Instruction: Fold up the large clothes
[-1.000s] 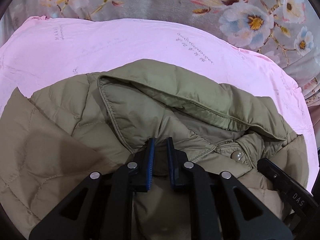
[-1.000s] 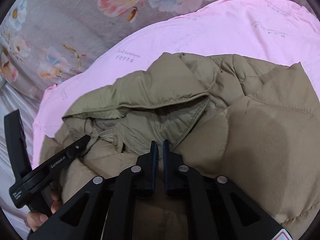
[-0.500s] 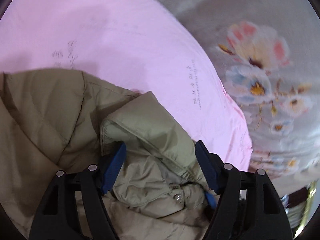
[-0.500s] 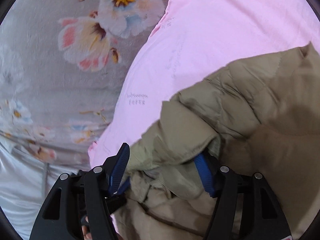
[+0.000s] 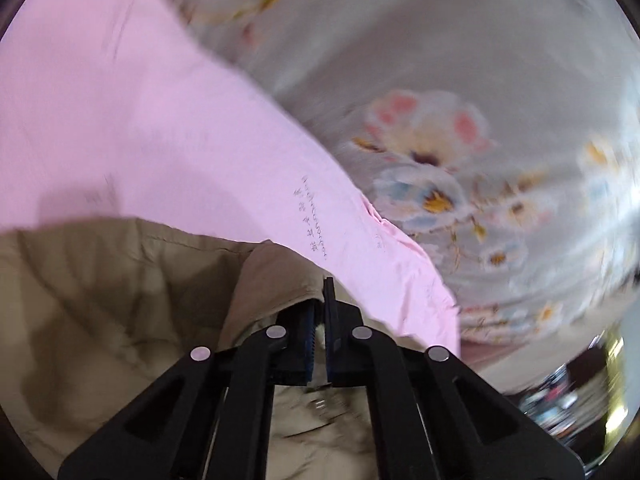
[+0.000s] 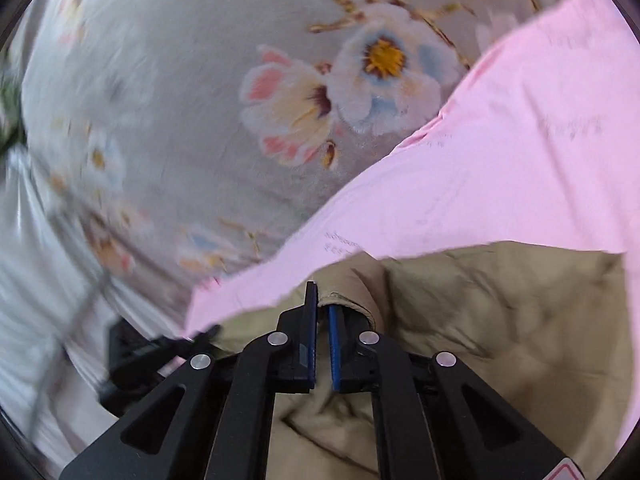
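Jaws on my left gripper (image 5: pixel 319 312) are nearly together, and I see a fold of the jacket (image 5: pixel 120 300) pinched between the blue pads, the olive edge draped over the tip of the left finger. My right gripper (image 6: pixel 323 312) is likewise nearly closed, clamped on another bit of the same jacket's edge, which curls over the right-hand pad. From the left wrist view the jacket spreads to the left of and below the fingers, quilted and rumpled, with something small and pale just under the jaws that is too blurred for me to name. From the right wrist view the jacket fills the area to the right of and below the fingers. Beyond the fingertips of both grippers the jacket meets a pink sheet (image 5: pixel 140 120), which has faint lines of small print on it; in the right wrist view the sheet runs ahead and to the right. Past the sheet lies a grey floral cover (image 6: pixel 180 100) with large pale flowers, ahead and right of my left gripper, ahead and left of my right. Low on the left of my right gripper I see black parts of the other gripper, blurred. Both views are smeared at their edges.
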Available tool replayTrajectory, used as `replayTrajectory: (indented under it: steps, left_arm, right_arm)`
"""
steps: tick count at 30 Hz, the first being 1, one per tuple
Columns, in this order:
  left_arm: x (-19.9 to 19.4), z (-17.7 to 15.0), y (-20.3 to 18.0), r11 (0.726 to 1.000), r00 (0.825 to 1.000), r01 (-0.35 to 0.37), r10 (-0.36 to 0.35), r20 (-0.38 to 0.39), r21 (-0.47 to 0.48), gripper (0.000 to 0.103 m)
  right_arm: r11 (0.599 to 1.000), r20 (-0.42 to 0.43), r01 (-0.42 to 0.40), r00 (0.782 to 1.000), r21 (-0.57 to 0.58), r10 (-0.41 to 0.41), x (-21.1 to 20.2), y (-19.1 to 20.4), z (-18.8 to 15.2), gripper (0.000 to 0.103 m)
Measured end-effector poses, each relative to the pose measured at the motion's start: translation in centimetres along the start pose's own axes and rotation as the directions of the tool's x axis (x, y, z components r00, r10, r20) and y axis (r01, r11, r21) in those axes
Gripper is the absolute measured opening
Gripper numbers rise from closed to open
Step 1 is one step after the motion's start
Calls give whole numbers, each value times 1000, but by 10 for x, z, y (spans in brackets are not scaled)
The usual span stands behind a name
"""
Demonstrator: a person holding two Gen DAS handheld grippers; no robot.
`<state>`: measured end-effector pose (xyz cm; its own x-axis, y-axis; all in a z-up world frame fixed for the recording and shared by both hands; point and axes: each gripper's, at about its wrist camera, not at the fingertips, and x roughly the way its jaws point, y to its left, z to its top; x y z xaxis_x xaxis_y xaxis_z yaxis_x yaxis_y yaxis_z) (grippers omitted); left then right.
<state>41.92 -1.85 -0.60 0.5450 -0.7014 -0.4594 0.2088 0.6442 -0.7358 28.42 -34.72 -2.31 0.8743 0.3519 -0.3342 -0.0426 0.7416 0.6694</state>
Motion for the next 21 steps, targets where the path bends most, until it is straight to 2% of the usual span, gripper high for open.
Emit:
replayTrajectory:
  steps: [2, 3, 6, 7, 9, 12, 15, 17, 19, 20, 21]
  left_arm:
    - [-6, -20, 1, 996, 1000, -24, 24, -7, 81, 2]
    - [-3, -29, 3, 991, 998, -58, 61, -24, 117, 2]
    - [19, -57, 14, 961, 976, -191, 207, -62, 201, 2]
    - [23, -63, 21, 956, 971, -209, 228, -74, 206, 3]
    - [30, -67, 27, 942, 962, -241, 264, -74, 232, 3]
    - [36, -70, 25, 914, 943, -293, 324, -73, 280, 3]
    - [49, -75, 19, 873, 918, -353, 393, -59, 337, 5]
    - [53, -78, 14, 847, 902, -383, 428, -46, 369, 5]
    - [48, -81, 6, 812, 886, -412, 463, -26, 414, 7]
    - [42, -83, 2, 809, 887, -409, 461, -23, 422, 8]
    - [30, -84, -1, 814, 895, -398, 446, -16, 422, 14]
  right_arm:
    - [991, -61, 102, 992, -92, -108, -1, 2, -13, 5]
    - [977, -87, 164, 980, -139, -177, 3, 3, -19, 5]
    - [918, -136, 301, 930, -258, -343, 18, 2, -41, 4]
    - [892, -139, 343, 908, -296, -395, 23, 0, -49, 4]
    - [858, -149, 385, 879, -340, -453, 34, -3, -58, 3]
    - [834, -157, 417, 854, -361, -495, 45, -7, -61, 2]
    - [845, -178, 415, 853, -338, -490, 51, -13, -58, 2]
    - [862, -187, 405, 862, -305, -471, 45, -14, -54, 3]
    - [875, -193, 403, 868, -267, -458, 28, -12, -50, 11]
    - [879, -176, 402, 875, -257, -451, 16, -8, -49, 16]
    - [882, -155, 398, 883, -254, -443, 6, -2, -49, 16]
